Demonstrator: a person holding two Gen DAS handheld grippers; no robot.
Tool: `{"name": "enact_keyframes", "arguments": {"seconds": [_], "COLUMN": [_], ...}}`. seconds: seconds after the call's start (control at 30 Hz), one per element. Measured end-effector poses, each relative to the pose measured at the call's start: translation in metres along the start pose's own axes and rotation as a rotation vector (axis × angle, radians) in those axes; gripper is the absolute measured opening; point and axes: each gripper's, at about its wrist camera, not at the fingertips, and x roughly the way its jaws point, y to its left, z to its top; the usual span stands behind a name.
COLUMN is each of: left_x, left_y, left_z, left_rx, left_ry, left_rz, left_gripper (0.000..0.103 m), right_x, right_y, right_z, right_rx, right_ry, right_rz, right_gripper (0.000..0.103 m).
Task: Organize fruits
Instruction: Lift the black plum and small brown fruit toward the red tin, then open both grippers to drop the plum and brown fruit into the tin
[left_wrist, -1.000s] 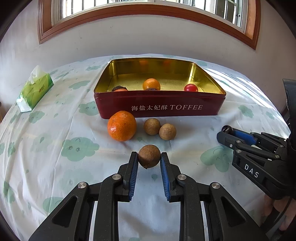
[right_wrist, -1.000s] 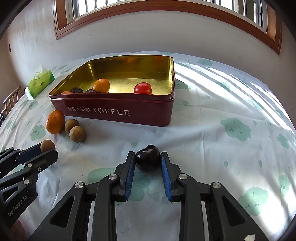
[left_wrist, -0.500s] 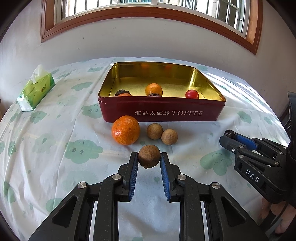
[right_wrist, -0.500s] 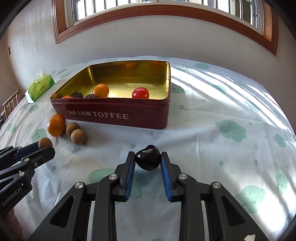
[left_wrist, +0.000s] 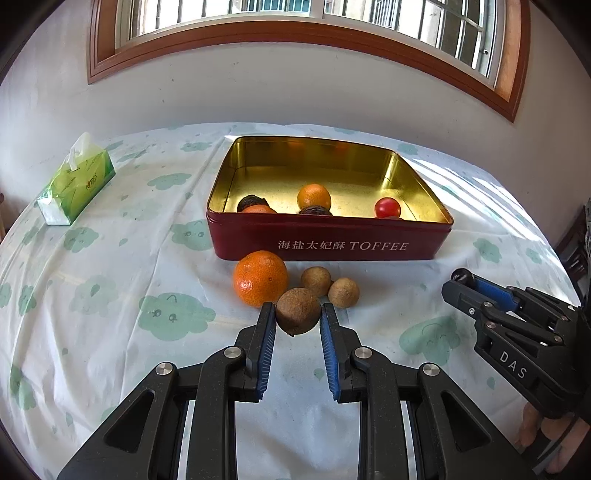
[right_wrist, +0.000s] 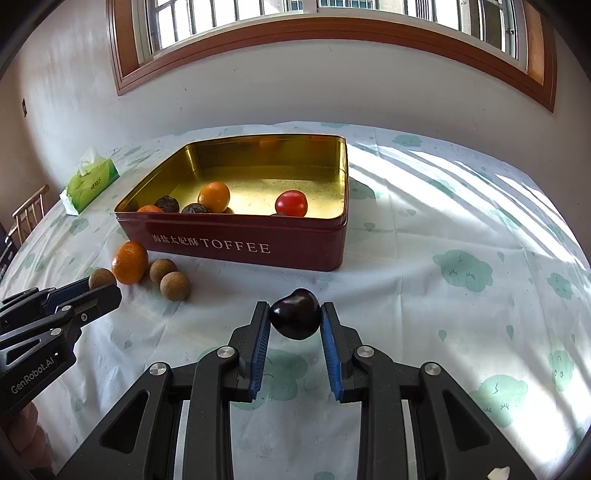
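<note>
Brown longan (left_wrist: 297, 312) clamped in left fingers (left_wrist: 266, 328); dark plum (right_wrist: 294, 314), tip up-left, in right fingers (right_wrist: 330, 332).

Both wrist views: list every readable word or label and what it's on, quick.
"海盐太妃酥 TOFFEE": front wall of the red tin.
"DAS": body of the right gripper.
"GenRobot.AI": body of the left gripper.
Tissue pack: print too small to read.

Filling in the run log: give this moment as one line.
left gripper: shut on brown longan | right gripper: shut on dark plum | both short of toffee tin
</note>
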Motion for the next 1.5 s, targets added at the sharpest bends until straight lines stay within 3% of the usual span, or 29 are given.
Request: {"name": "enact_keyframes", "arguments": {"seconds": [0.53,1.03,1.5], "left_x": [-0.008,0.009,0.055], "left_y": [0.014,0.024,0.021], "left_z": [0.024,0.06,0.082], "left_rx": [-0.031,-0.015,0.024], "left_ry": [-0.07,-0.104,-0.044], "left_rz": [-0.039,-0.053,-0.06], "left_gripper": [0.025,0.025,0.025], "right_x": [-0.009,0.021,0.057], "right_y": [0.004,0.008,0.002], "right_z": [0.031,0.065,0.073], "right_rx": [-0.03,-0.048,-0.034], "right_ry": [-0.071,-0.082,-0.035], "right_rz": [0.013,0.026,0.035], "right_gripper": [0.026,0.026,0.026]}}
